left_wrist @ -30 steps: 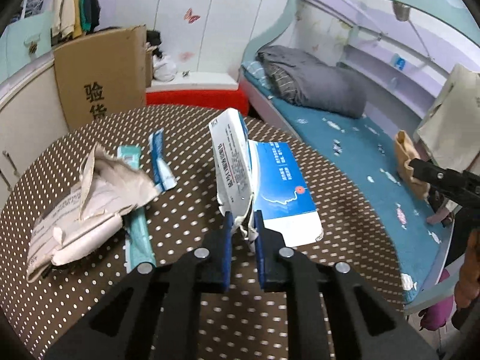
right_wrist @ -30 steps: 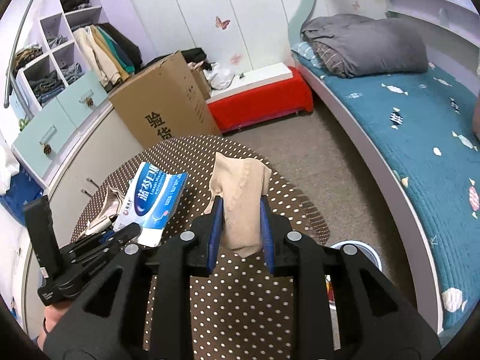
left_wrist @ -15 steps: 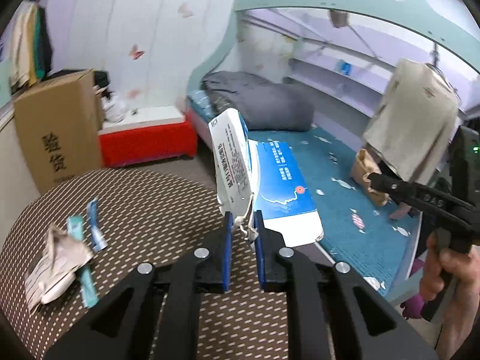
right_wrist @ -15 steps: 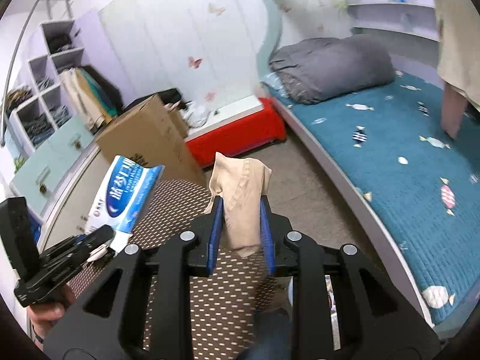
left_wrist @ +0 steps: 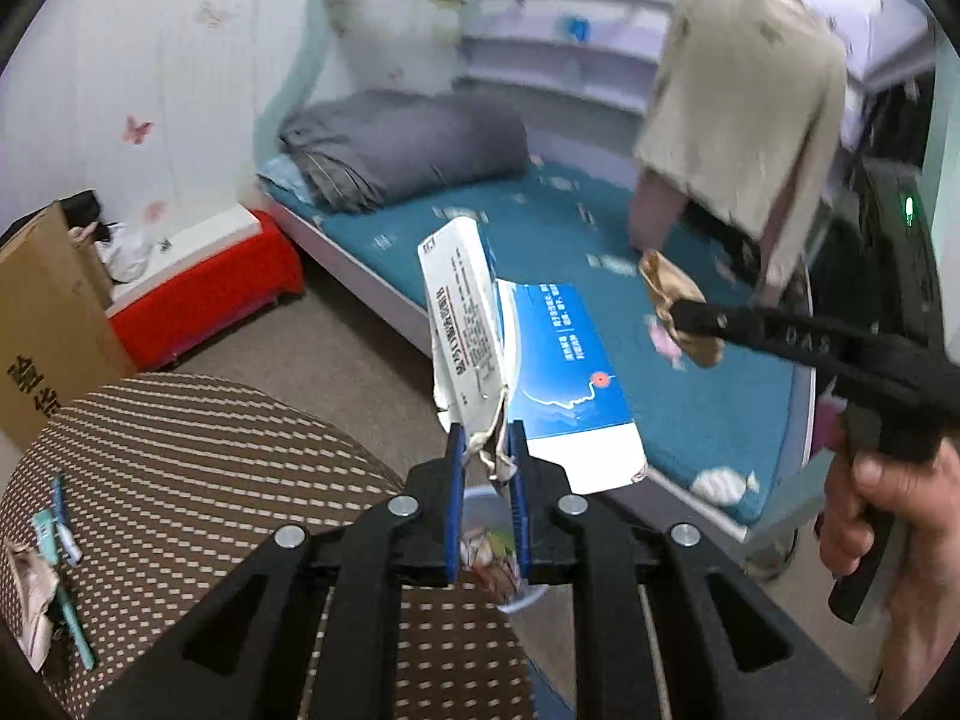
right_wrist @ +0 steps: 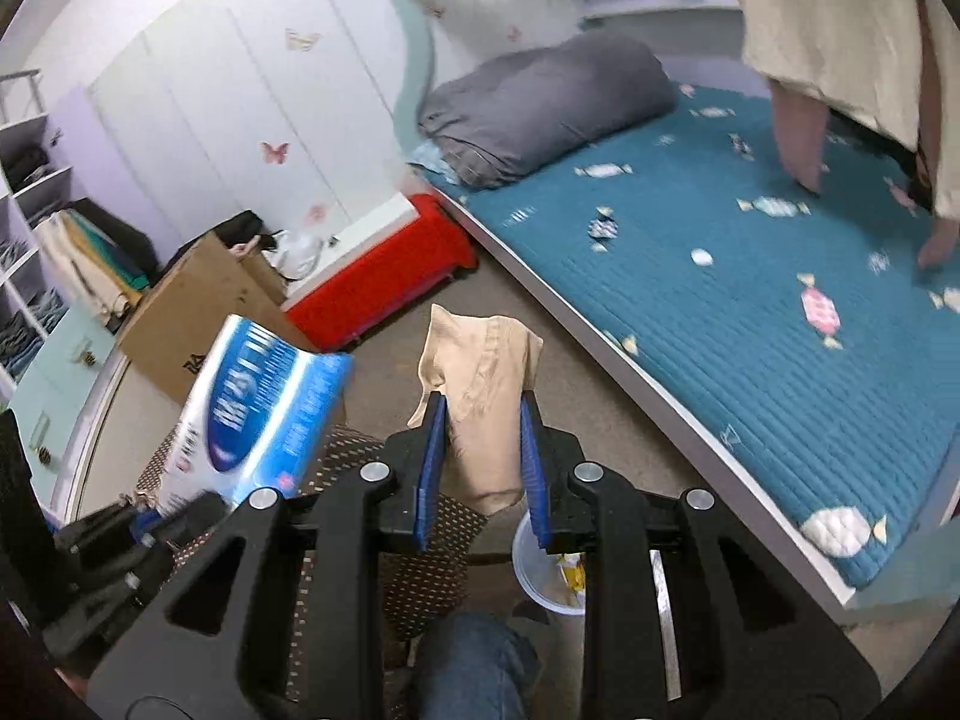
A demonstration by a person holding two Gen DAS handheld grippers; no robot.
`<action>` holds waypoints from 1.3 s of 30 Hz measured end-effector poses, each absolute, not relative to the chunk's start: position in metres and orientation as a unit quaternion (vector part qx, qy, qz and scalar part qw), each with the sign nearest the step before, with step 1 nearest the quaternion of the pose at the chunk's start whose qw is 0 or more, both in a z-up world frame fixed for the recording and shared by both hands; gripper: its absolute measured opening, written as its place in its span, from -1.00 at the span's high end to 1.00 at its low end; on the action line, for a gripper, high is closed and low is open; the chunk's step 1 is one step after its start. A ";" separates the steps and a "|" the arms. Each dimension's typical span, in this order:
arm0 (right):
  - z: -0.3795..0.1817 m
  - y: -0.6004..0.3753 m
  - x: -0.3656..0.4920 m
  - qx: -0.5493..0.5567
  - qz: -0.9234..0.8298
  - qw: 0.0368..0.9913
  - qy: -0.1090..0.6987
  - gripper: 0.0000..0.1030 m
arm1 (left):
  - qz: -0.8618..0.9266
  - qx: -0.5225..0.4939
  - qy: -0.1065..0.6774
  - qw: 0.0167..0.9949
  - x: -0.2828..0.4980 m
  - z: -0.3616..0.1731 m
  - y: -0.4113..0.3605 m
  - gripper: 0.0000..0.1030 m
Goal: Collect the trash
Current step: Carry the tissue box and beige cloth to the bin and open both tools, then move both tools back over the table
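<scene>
My left gripper (left_wrist: pixel 486 444) is shut on a torn blue-and-white carton (left_wrist: pixel 528 354), held in the air past the table's edge, above a trash bin (left_wrist: pixel 498 552) with wrappers inside. My right gripper (right_wrist: pixel 480 414) is shut on a crumpled tan paper bag (right_wrist: pixel 480 384), held above the floor near the same white bin (right_wrist: pixel 549 570). The carton also shows in the right wrist view (right_wrist: pixel 264 414), and the tan bag in the left wrist view (left_wrist: pixel 678 300).
The round dotted table (left_wrist: pixel 180 480) holds crumpled paper (left_wrist: pixel 24 588) and teal wrappers (left_wrist: pixel 60 522) at its left edge. A bed (right_wrist: pixel 720 276) lies to the right, a cardboard box (right_wrist: pixel 204 312) and red bench (right_wrist: pixel 384 276) behind. My knee (right_wrist: pixel 474 666) is below.
Both grippers have swung right, off the table and toward the bed side, still holding their items. The bin has come into view beneath them.
</scene>
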State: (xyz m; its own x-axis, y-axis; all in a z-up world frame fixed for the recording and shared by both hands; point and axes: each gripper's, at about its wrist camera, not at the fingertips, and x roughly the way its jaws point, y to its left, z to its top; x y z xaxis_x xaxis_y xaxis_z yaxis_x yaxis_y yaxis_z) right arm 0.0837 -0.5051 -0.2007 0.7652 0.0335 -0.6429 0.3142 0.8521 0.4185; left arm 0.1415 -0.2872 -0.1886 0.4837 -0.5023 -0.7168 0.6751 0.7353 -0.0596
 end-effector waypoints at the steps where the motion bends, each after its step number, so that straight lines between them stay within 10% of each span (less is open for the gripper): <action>1: -0.209 -0.508 0.086 0.264 -0.081 0.898 0.341 0.54 | -0.344 0.130 0.382 0.848 0.143 -0.199 -0.299 0.75; 17: -0.335 -0.522 0.134 0.324 -0.075 0.829 0.449 0.53 | -0.306 0.277 0.503 0.759 0.182 -0.316 -0.386 0.55; 19: -0.346 -0.523 0.140 0.330 -0.073 0.822 0.459 0.48 | -0.293 0.288 0.510 0.755 0.188 -0.319 -0.391 -0.49; 21: -0.363 -0.525 0.146 0.341 -0.076 0.810 0.472 0.44 | -0.285 0.287 0.489 0.773 0.191 -0.308 -0.389 -0.74; 23: -0.379 -0.528 0.147 0.362 -0.075 0.797 0.478 -0.41 | -0.272 0.290 0.471 0.788 0.191 -0.301 -0.386 -0.75; 28: -0.396 -0.524 0.141 0.380 -0.095 0.780 0.489 -0.86 | -0.270 0.244 0.468 0.805 0.194 -0.286 -0.367 -0.75; 39: -0.343 -0.516 0.120 0.355 -0.127 0.807 0.454 -0.88 | -0.285 0.178 0.424 0.841 0.168 -0.238 -0.328 -0.75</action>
State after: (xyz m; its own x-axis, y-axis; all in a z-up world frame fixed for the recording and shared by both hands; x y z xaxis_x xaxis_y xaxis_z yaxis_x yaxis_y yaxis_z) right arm 0.1200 -0.5158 -0.3435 0.5550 0.1175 -0.8235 0.5275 0.7158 0.4576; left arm 0.1685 -0.3278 -0.2385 0.4778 -0.3287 -0.8147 0.6299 0.7746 0.0569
